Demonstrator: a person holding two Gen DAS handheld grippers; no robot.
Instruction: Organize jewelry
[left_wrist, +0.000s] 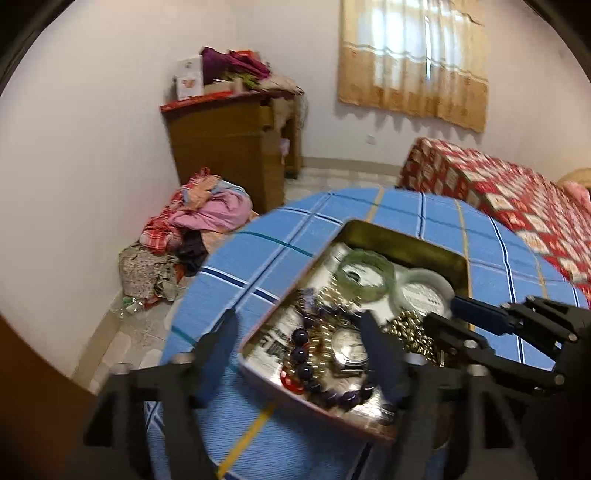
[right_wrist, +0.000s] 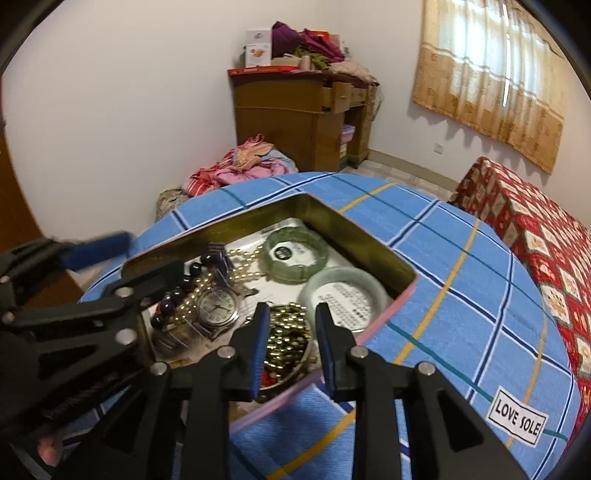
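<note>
A shallow rectangular metal tin (right_wrist: 354, 225) with dull brass-coloured inner walls and a pinkish outer rim sits on a round table under a blue checked cloth (right_wrist: 461, 295) of soft woven fabric, crossed by white, navy and yellow lines. The tin's floor is lined with printed paper.

Inside it lie the jewelry pieces: a translucent green bangle (right_wrist: 295, 254) made of blocky segments at the far side, a smooth pale jade bangle (right_wrist: 343, 284) just beside it, a round steel watch (right_wrist: 217, 304) with a white dial, a string of glossy dark purple beads (right_wrist: 173, 295) along the left wall, pale pearl strands (right_wrist: 240, 264), and a heap of small brassy beads (right_wrist: 286, 332) at the near edge. Something red lies under that heap, too blurred to name.

The left gripper (left_wrist: 299, 347) stands wide apart and empty, one finger outside the tin's left wall, the other over the watch. The right gripper (right_wrist: 291, 328) is partly spread above the brassy beads, its blue pads (right_wrist: 325, 332) pressing on nothing.
</note>
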